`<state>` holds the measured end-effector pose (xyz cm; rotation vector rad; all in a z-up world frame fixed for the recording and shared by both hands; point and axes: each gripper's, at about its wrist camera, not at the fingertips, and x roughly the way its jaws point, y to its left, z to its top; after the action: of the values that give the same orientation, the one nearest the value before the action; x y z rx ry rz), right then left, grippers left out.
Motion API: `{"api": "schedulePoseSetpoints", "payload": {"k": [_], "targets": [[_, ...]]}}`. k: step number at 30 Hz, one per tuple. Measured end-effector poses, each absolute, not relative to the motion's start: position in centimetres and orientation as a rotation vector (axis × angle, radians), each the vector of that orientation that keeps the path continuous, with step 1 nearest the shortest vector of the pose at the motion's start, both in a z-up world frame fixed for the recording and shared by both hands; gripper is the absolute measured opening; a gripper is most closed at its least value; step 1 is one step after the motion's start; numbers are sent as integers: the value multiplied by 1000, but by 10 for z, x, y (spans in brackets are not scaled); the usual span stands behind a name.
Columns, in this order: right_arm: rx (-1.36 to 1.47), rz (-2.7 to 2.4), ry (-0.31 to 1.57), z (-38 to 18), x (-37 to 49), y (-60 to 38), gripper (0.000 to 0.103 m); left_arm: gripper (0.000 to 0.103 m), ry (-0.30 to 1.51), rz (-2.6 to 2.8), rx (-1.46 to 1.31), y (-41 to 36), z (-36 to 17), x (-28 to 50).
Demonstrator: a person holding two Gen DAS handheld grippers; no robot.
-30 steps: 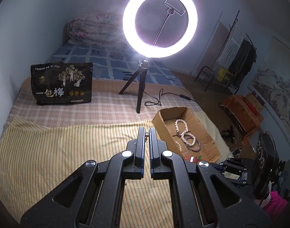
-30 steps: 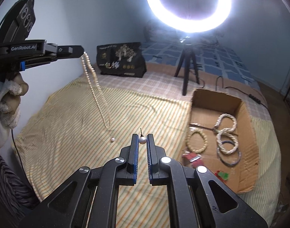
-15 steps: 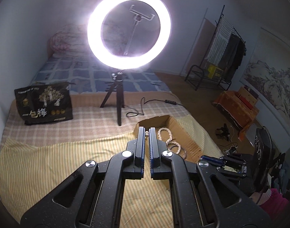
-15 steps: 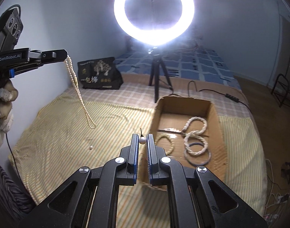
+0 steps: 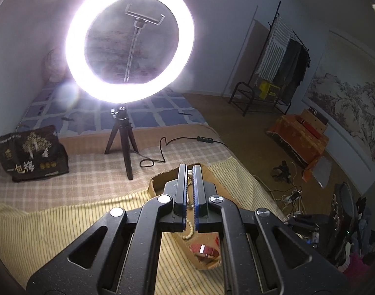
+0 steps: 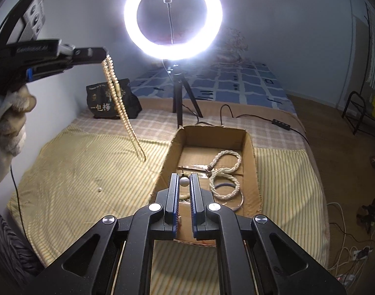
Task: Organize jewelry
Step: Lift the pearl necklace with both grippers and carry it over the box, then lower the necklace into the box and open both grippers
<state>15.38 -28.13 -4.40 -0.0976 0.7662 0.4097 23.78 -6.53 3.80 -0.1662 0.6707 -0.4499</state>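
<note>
Left wrist view: the left hand-held gripper [image 5: 190, 172] sits at lower centre, clenched on a pearl necklace [image 5: 189, 229] whose beads thread between its fingers and dangle below them. Behind it, part of the cardboard box [image 5: 160, 182] shows, with a red item [image 5: 204, 249] near its front end. A clothes rack [image 5: 283, 73] and a landscape painting [image 5: 347, 113] fill the right of the frame.

Right wrist view: the right hand-held gripper [image 6: 184, 180], lower centre, grips a pearl earring [image 6: 184, 182] over the box [image 6: 251, 162]. Here the necklace's [image 6: 121, 105] full length hangs from the left hand-held gripper [image 6: 102, 52] at upper left, above the striped bed cover [image 6: 89, 172]. A loose pearl [image 6: 99, 189] lies on the cover; braided pearl loops [image 6: 224, 172] lie inside the box. The ring light [image 6: 173, 17] stands behind.
</note>
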Motion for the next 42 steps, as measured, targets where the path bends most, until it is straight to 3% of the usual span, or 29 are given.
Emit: {"api": "schedulePoseSetpoints", "payload": {"k": [42], "targets": [[-2,375,937,-94,205,-304,7,2,823,-430,-116,-142,-41,330]]}}
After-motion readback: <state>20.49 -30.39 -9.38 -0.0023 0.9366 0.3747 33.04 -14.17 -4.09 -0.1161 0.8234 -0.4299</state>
